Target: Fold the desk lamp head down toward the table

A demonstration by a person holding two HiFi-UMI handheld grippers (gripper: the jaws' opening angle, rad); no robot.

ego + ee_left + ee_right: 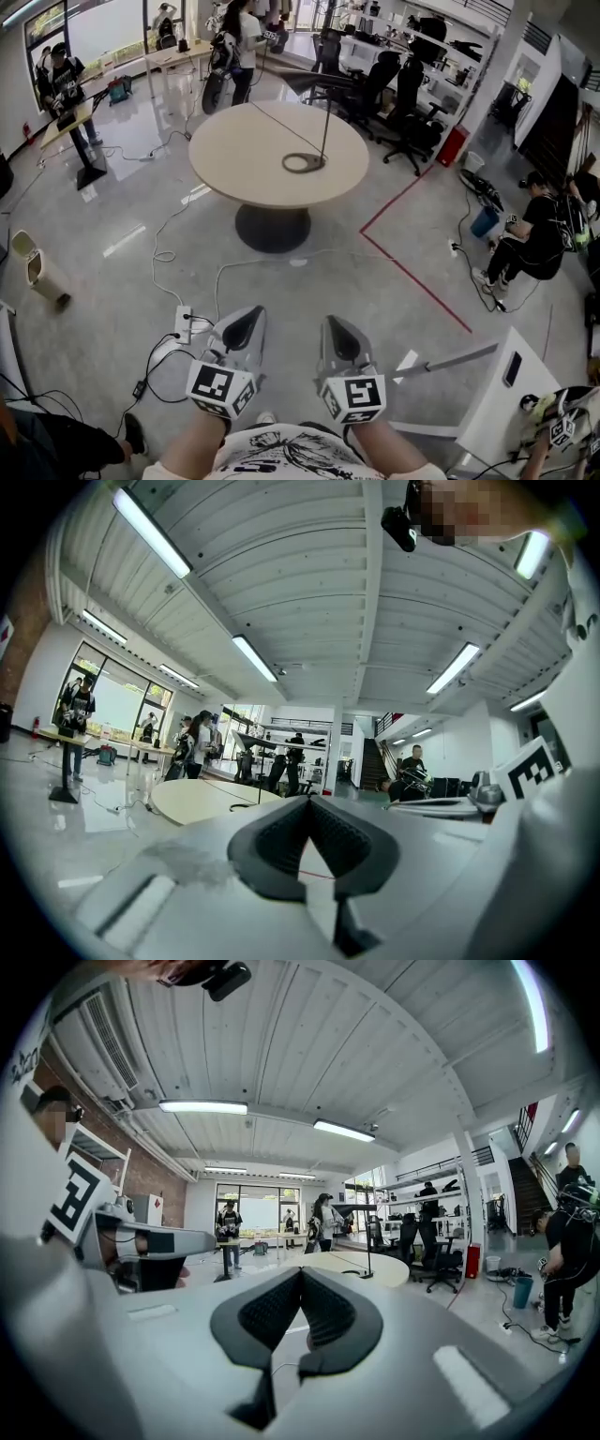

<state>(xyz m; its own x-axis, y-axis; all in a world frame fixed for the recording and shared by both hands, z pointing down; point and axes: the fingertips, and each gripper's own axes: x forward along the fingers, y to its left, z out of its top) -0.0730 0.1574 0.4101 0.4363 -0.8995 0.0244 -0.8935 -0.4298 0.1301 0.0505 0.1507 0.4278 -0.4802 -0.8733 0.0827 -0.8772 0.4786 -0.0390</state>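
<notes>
Our left gripper (247, 319) and right gripper (336, 324) hang low, jaws pressed together and empty, because we stand well apart from the desk lamp (325, 131) on the round table (234, 155).

Glossy grey floor (103, 220). Beige round table (234, 150) on a dark pedestal (272, 228); red floor line (412, 278) right of it, black office chairs (410, 94) beyond it, white bin (35, 270) well to its left. Ribbed white ceiling (375, 1054), lit tube lights (202, 1107); brick wall (150, 1185).
</notes>
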